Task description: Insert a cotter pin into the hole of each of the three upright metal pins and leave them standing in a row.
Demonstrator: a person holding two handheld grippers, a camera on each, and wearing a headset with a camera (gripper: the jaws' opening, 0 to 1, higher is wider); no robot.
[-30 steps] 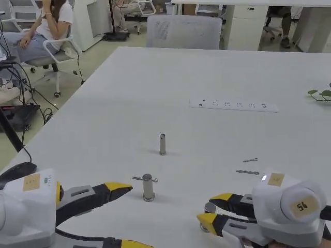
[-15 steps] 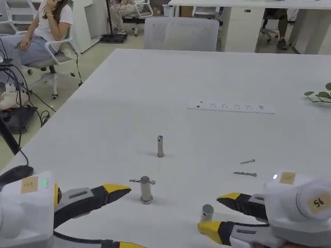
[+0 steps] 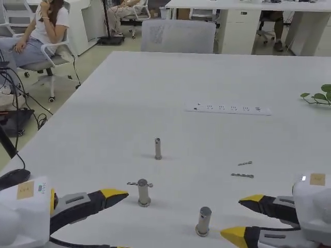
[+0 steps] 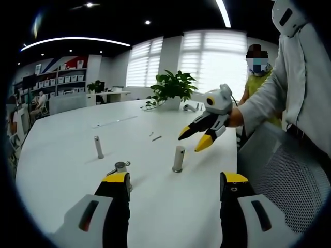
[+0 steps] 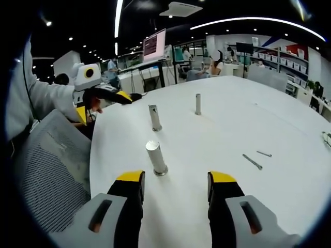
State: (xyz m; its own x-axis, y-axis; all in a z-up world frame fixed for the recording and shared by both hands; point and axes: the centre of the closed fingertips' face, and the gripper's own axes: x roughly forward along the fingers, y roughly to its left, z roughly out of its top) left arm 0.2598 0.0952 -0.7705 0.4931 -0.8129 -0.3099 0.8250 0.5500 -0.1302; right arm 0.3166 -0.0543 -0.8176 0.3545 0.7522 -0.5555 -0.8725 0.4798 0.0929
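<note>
Metal pins [image 3: 143, 196] stand upright on the table [image 3: 170, 82]: nearest pin [image 3: 203, 221] sits between the left gripper [image 3: 116, 219] at 9 o'clock and right gripper [image 3: 240, 217] at 3 (both pairs of jaws wide apart, empty); second pin [image 3: 143, 192], at 10, carries a cotter pin [image 3: 135, 183]; farthest pin [image 3: 158, 148] at 11; loose cotter pins [image 3: 242, 175] at 1.

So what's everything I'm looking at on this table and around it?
Metal pins: three, silver, upright on the white table: far, middle, near.
Cotter pins: three, silver; one through the middle pin, two loose at right.
Power strip: one, white, farther back.
Plant: one, green, right edge.
Chair: one, grey, far end.
Seated person: one, far left.
Left gripper, right gripper: white, yellow-tipped jaws, both open.
</note>
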